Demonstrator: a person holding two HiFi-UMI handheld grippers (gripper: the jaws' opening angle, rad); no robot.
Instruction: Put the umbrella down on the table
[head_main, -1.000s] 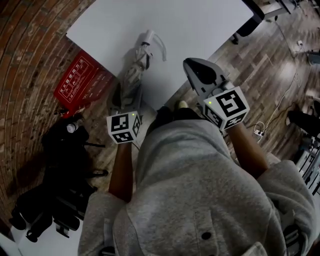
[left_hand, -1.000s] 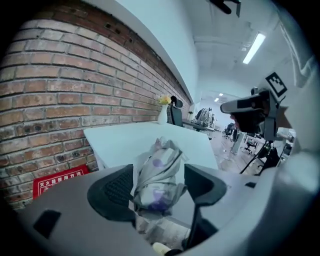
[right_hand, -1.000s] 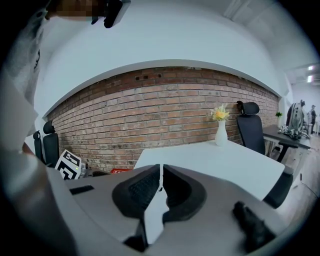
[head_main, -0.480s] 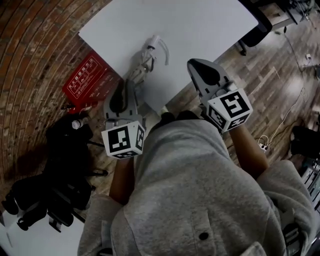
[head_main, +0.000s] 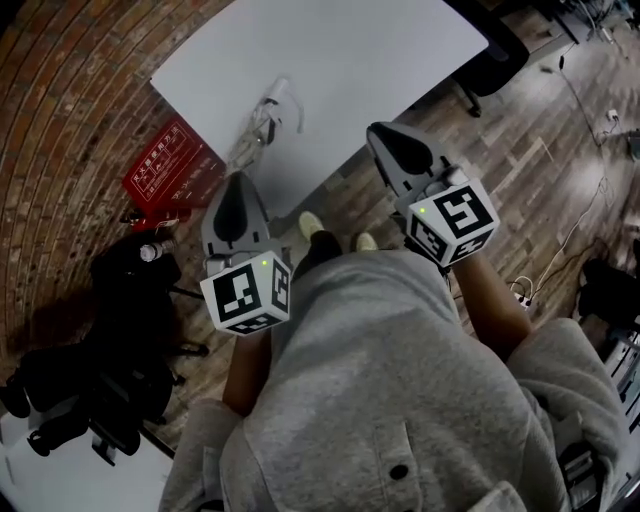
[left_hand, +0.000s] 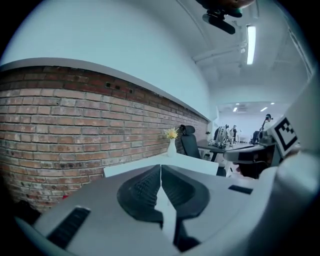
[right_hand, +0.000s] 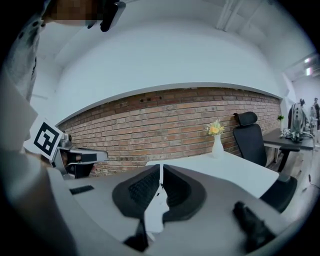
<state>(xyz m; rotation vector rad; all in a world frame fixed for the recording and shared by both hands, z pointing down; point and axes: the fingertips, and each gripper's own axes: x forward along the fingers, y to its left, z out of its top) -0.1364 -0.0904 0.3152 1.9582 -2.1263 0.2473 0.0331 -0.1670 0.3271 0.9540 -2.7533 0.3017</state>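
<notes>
Red-brown brick wall (left_hand: 75, 125) runs behind a white rectangular table (head_main: 400, 50), which stands on a dark wooden plank floor (head_main: 520, 130). On the table lies a pale, folded umbrella with a curved white handle (head_main: 262, 120). It rests flat close to the table's left edge, handle toward the middle of the top and tip toward the person. Neither gripper touches it.

The grey left gripper (head_main: 237, 182) is held short of the table's edge, apart from the umbrella's tip, with its marker cube (head_main: 247, 292) toward the person. Its jaws have just been closing; in the left gripper view the two black ribbed pads (left_hand: 142, 187) meet along one thin line and nothing sits between them. The grey right gripper (head_main: 378, 132) is held beside the table's near edge, well to the right of the umbrella. In the right gripper view its black pads (right_hand: 142, 187) are likewise pressed together with nothing in them.

A flat red box with white print (head_main: 172, 165) lies on the floor just left of the table, and a heap of black bags and gear (head_main: 110, 330) lies nearer the person. At the table's far end stands a slim white vase with yellow flowers (right_hand: 216, 142), with a black office chair (right_hand: 250, 137) just beyond it. The person wears a grey sweatshirt (head_main: 400, 380).
</notes>
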